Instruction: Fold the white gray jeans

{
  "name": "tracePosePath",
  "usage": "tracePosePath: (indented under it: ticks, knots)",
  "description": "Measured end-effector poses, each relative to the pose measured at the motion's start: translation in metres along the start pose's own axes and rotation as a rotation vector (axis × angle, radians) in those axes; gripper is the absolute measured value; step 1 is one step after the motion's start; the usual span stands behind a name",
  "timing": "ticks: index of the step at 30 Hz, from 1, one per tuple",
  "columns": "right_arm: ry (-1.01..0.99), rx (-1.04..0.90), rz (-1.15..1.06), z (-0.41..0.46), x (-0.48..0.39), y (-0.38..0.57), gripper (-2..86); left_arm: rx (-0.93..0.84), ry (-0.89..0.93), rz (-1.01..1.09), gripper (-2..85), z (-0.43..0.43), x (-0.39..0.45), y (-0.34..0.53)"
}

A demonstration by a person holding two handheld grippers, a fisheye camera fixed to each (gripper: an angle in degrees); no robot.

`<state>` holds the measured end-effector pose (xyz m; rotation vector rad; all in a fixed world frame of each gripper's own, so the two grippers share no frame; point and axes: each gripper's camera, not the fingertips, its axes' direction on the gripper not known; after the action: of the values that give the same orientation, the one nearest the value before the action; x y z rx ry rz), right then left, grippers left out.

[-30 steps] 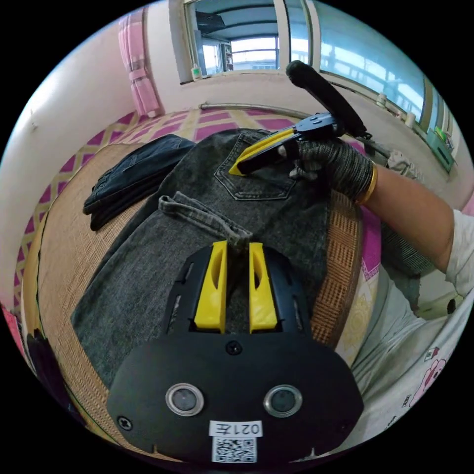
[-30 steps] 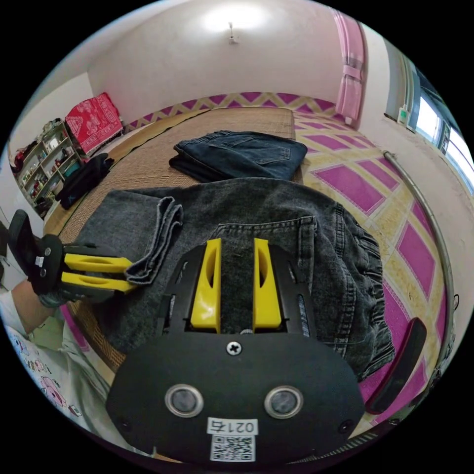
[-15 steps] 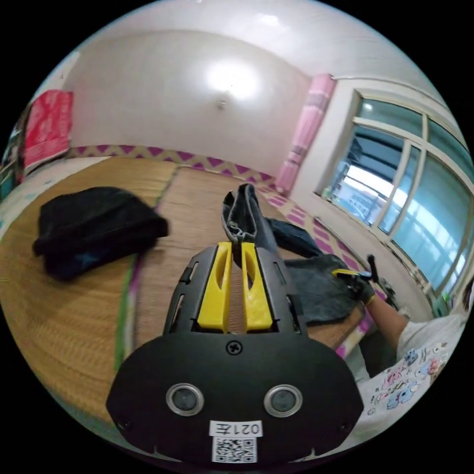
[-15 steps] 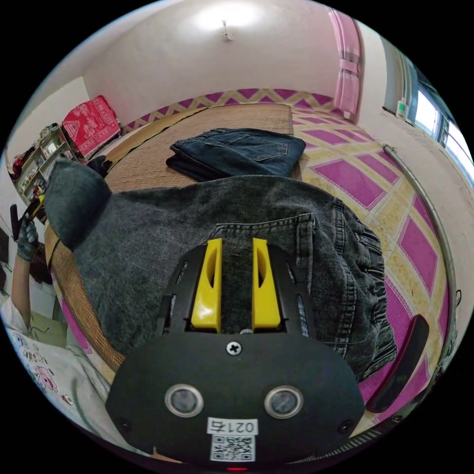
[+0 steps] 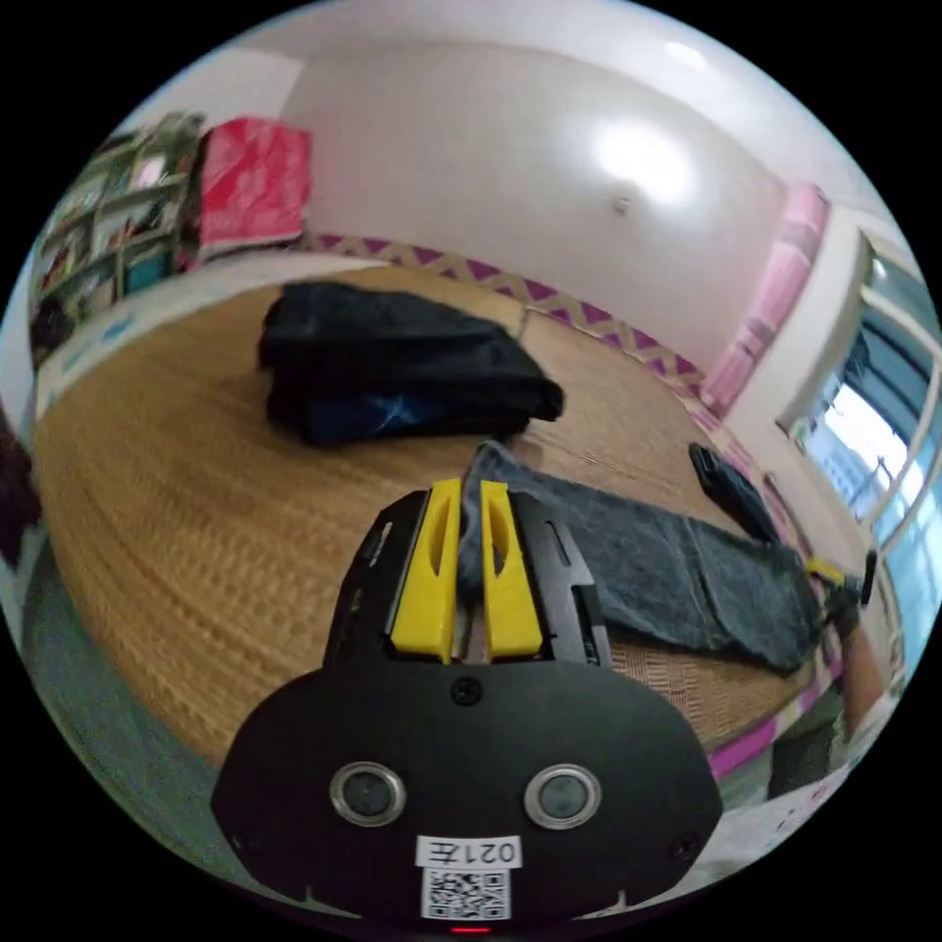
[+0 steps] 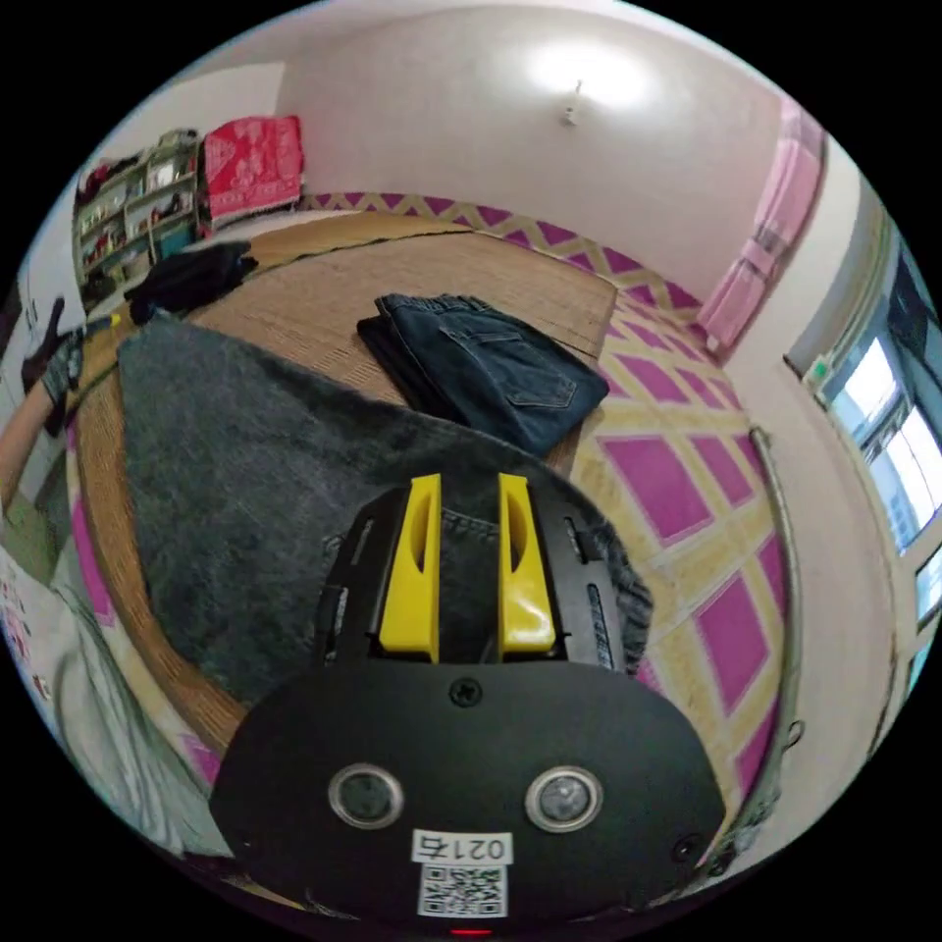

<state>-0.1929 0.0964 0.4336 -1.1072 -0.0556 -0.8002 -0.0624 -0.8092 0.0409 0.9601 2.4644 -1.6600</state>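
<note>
Jeans [image 5: 677, 579] now unfolded — left tool [image 5: 461, 535] gripping hem.

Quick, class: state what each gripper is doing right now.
Left gripper: shut on the gray jeans hem.
Right gripper: open, jaws apart over the jeans' waist end.

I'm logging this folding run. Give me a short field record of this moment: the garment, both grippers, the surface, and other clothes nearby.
garment: gray jeans, spread out long and flat on the mat
left gripper: shut on the leg-end hem of the gray jeans
right gripper: jaws apart, resting over the waist end of the jeans by a back pocket
surface: woven straw mat
nearby clothes: folded dark blue jeans beyond the gray pair; folded black garment near the left gripper
bedding beside mat: pink and yellow checked sheet
</note>
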Motion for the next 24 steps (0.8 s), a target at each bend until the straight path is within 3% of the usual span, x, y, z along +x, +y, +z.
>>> tracePosePath:
  ticks: [4,10,14,19,24]
  knots:
    - [0.114,-0.121,-0.204,0.030,0.016,-0.016,10.5,-0.149,0.178,0.344,7.6,0.035,0.068,-0.032]
    - [0.004,-0.232,-0.391,0.058,0.046,-0.029,9.4,-0.339,0.183,0.668,9.6,0.082,0.115,-0.051]
    - [-0.110,-0.268,-0.461,0.056,0.055,-0.024,2.6,-0.439,0.175,0.755,10.9,0.092,0.117,-0.053]
    - [-0.126,-0.177,-0.443,0.034,0.066,-0.001,0.8,-0.444,0.213,0.768,10.6,0.077,0.107,-0.054]
    - [-0.114,-0.112,-0.409,0.018,0.068,0.019,0.4,-0.431,0.279,0.762,1.7,0.047,0.096,-0.055]
